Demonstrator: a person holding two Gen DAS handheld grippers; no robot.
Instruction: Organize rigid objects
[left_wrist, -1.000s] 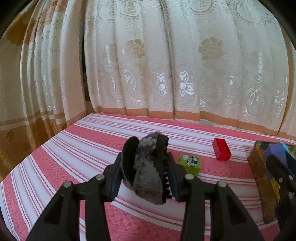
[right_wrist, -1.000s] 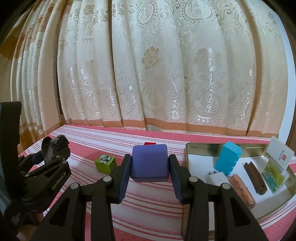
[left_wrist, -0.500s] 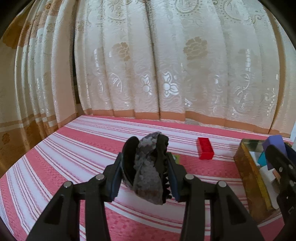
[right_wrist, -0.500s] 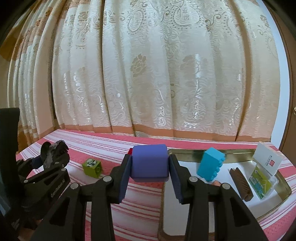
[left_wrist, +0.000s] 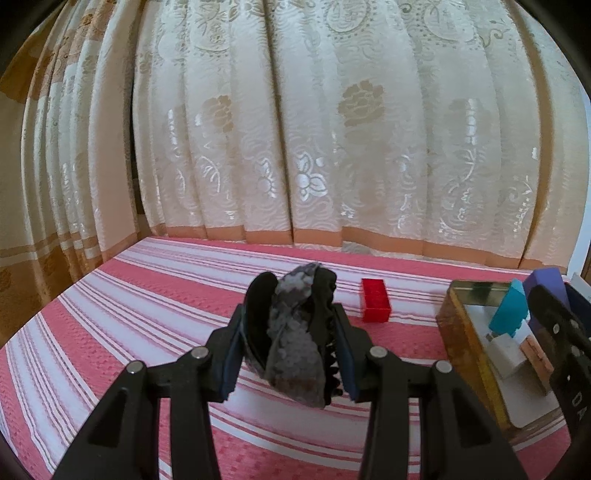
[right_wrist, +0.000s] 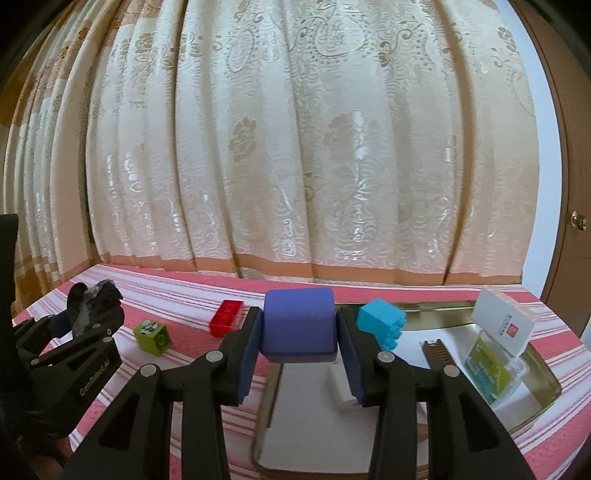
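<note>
My left gripper (left_wrist: 291, 343) is shut on a black and grey hair claw clip (left_wrist: 295, 332) and holds it above the striped cloth, left of the tray. It also shows in the right wrist view (right_wrist: 88, 314). My right gripper (right_wrist: 299, 332) is shut on a purple block (right_wrist: 298, 325) and holds it over the left edge of the gold metal tray (right_wrist: 546, 387). The tray (left_wrist: 465, 332) holds a cyan brick (right_wrist: 382, 323), a white adapter (right_wrist: 341, 387), a brown comb (right_wrist: 439, 354) and a clear box with a card (right_wrist: 498, 343). A red brick (left_wrist: 375, 300) and a green cube (right_wrist: 152, 334) lie on the cloth.
The pink and white striped cloth (left_wrist: 110, 314) covers the surface. Cream curtains (left_wrist: 295, 147) hang close behind it. A brown door with a knob (right_wrist: 576, 221) stands at the far right.
Both grippers have moved right toward the tray with their loads. The purple block now hangs over the tray's left edge. The green cube is now hidden behind the clip in the left wrist view.
</note>
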